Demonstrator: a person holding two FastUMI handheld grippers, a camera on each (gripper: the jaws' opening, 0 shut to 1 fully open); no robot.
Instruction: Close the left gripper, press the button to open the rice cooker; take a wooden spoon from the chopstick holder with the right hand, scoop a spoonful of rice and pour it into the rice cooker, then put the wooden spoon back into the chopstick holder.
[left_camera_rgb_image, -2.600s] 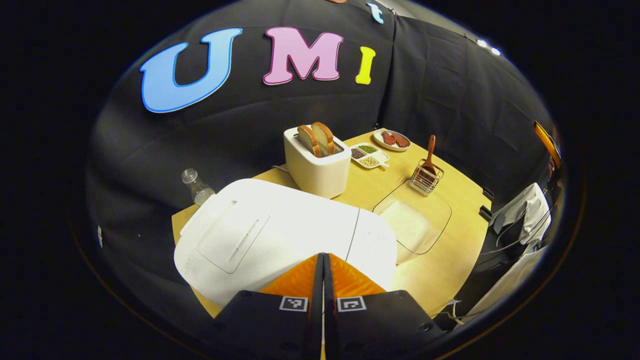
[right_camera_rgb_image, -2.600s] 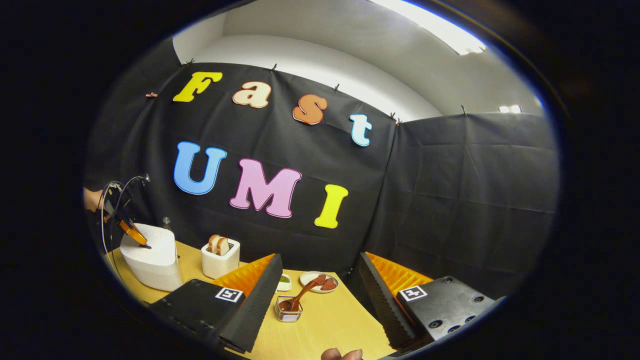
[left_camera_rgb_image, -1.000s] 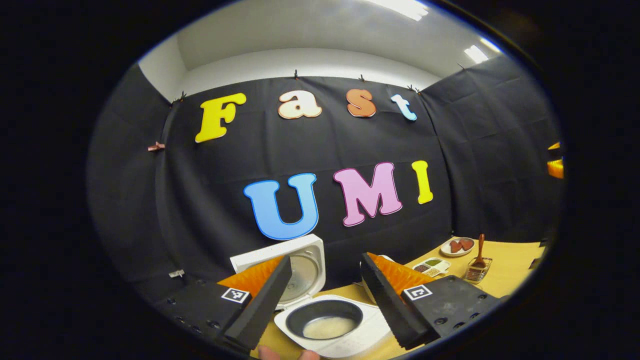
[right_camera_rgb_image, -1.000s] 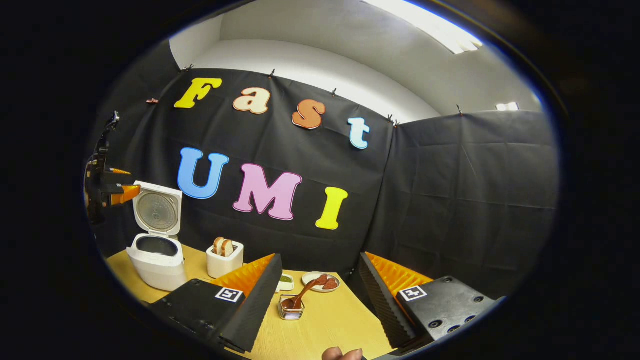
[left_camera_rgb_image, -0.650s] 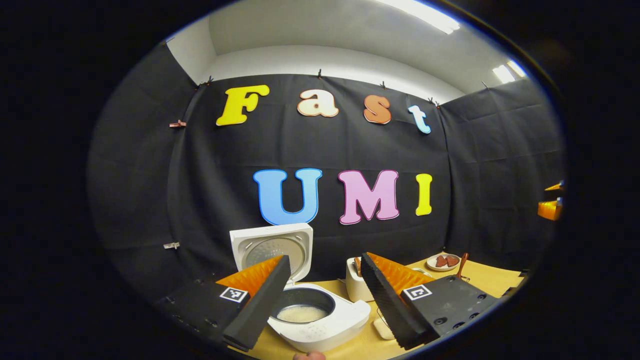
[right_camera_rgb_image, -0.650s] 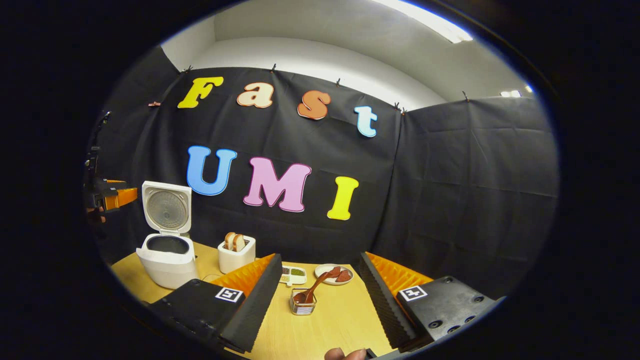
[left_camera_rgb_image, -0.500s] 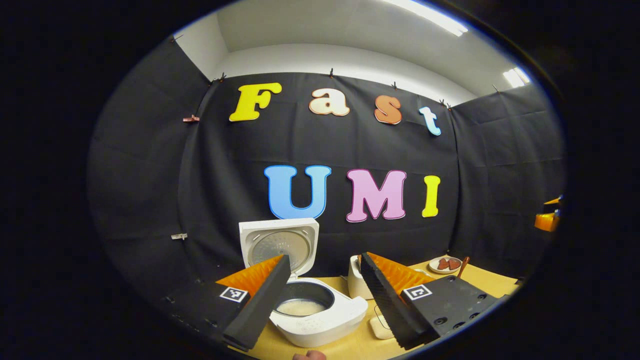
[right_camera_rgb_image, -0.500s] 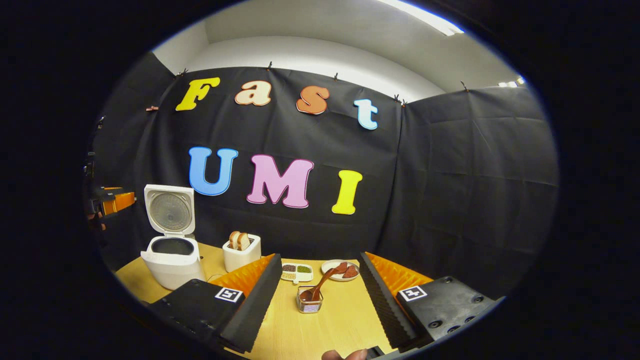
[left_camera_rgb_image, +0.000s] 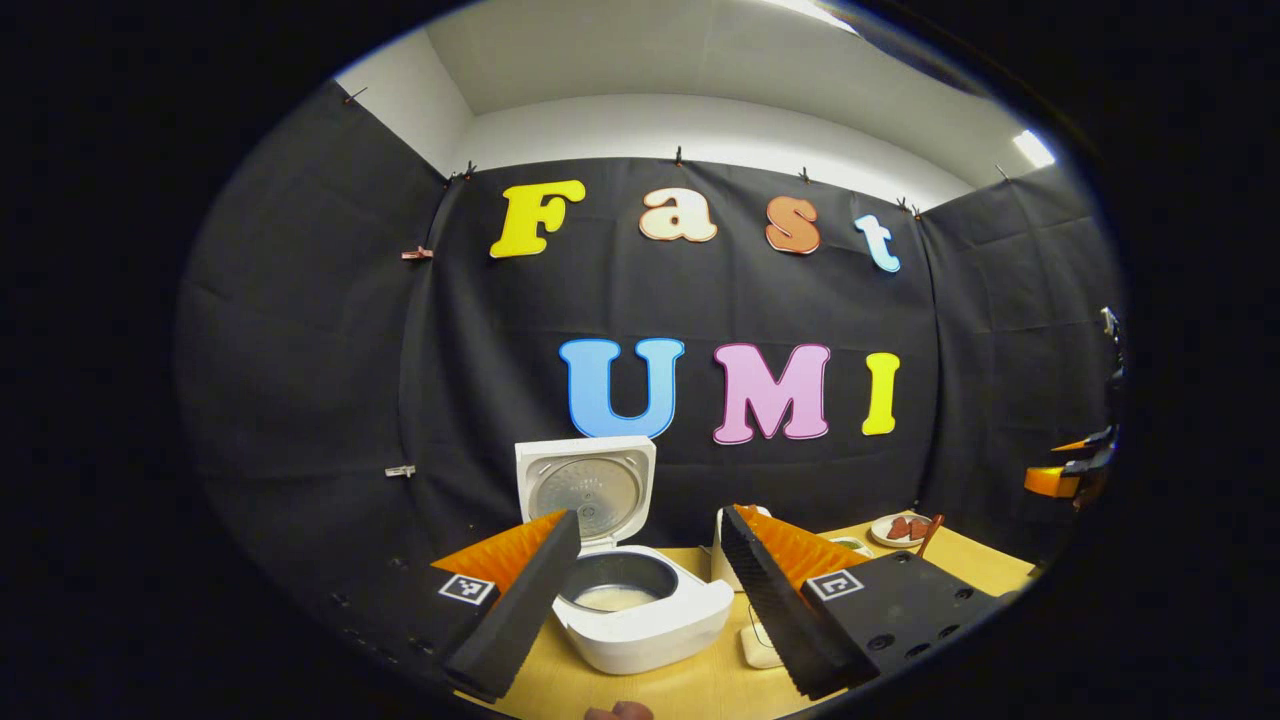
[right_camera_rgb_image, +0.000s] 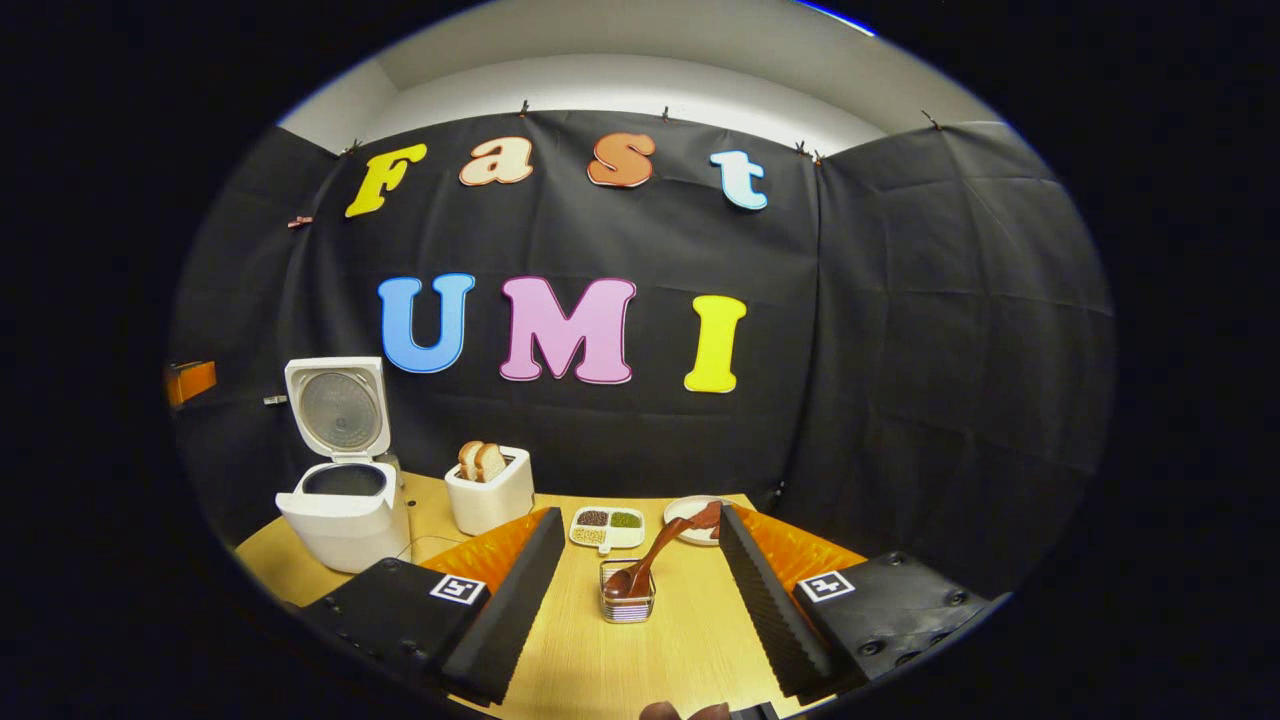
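Observation:
The white rice cooker (left_camera_rgb_image: 650, 625) stands with its lid (left_camera_rgb_image: 588, 488) raised and some rice in its dark inner pot (left_camera_rgb_image: 615, 597). My left gripper (left_camera_rgb_image: 648, 545) is open, held back from the cooker with nothing between its fingers. In the right gripper view the cooker (right_camera_rgb_image: 345, 520) is at the table's left. A wire chopstick holder (right_camera_rgb_image: 628, 603) stands mid-table with a wooden spoon (right_camera_rgb_image: 655, 555) leaning in it, handle up to the right. My right gripper (right_camera_rgb_image: 638, 545) is open, short of the holder, which lies between its fingers.
A white toaster (right_camera_rgb_image: 490, 492) with bread, a divided dish (right_camera_rgb_image: 607, 527) of beans and a plate (right_camera_rgb_image: 688, 512) stand behind the holder on the wooden table (right_camera_rgb_image: 660, 650). My left gripper (right_camera_rgb_image: 190, 380) shows at the far left edge. A fingertip (right_camera_rgb_image: 690, 710) shows at the bottom.
The left gripper, shut on the cooker's top before, has opened and drawn back; the lid has sprung up. The right gripper has swung so the holder sits between its fingers.

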